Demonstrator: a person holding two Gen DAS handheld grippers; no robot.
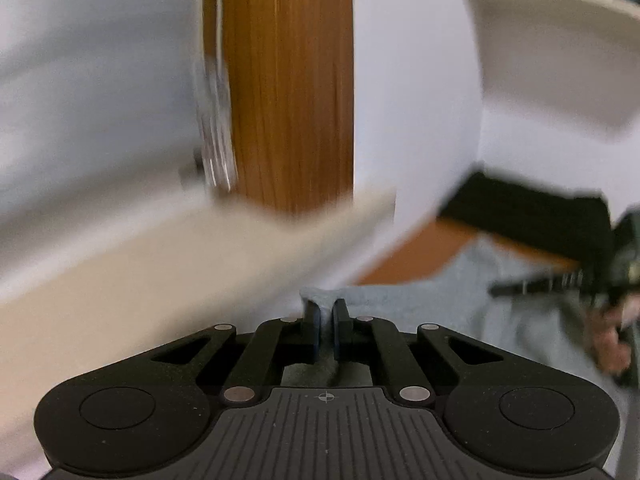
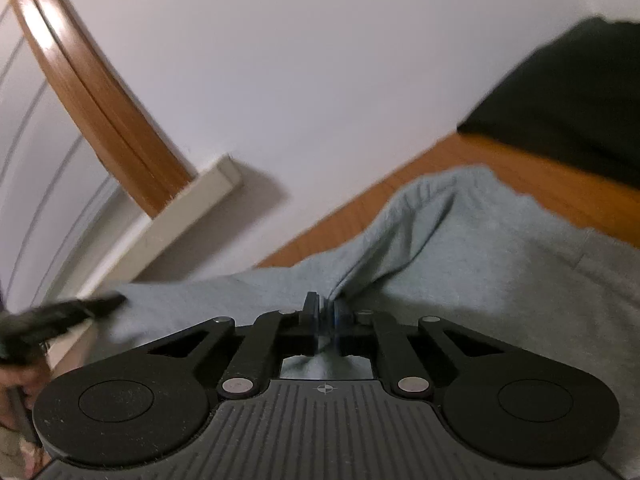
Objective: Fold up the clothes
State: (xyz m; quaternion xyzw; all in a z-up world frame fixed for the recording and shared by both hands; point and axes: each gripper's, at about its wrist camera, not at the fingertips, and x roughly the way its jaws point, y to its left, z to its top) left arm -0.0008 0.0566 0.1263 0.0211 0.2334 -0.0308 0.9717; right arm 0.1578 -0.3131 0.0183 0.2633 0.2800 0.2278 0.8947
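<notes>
A light grey garment (image 2: 460,248) lies spread over an orange-brown wooden surface (image 2: 540,188). My right gripper (image 2: 326,309) is shut on a raised fold of this cloth, which puckers up between the pads. In the blurred left wrist view my left gripper (image 1: 326,314) is shut on a small peak at the edge of the grey garment (image 1: 440,320). Each view also catches the other tool: the right gripper's fingers (image 1: 528,285) at the right with a hand (image 1: 608,340) behind, and the left gripper's fingers (image 2: 92,306) at the far left.
A black garment (image 2: 560,100) lies on the wood beyond the grey one. A white wall (image 2: 320,80), a beige skirting board (image 2: 192,208) and a brown wooden door frame (image 2: 100,112) stand behind.
</notes>
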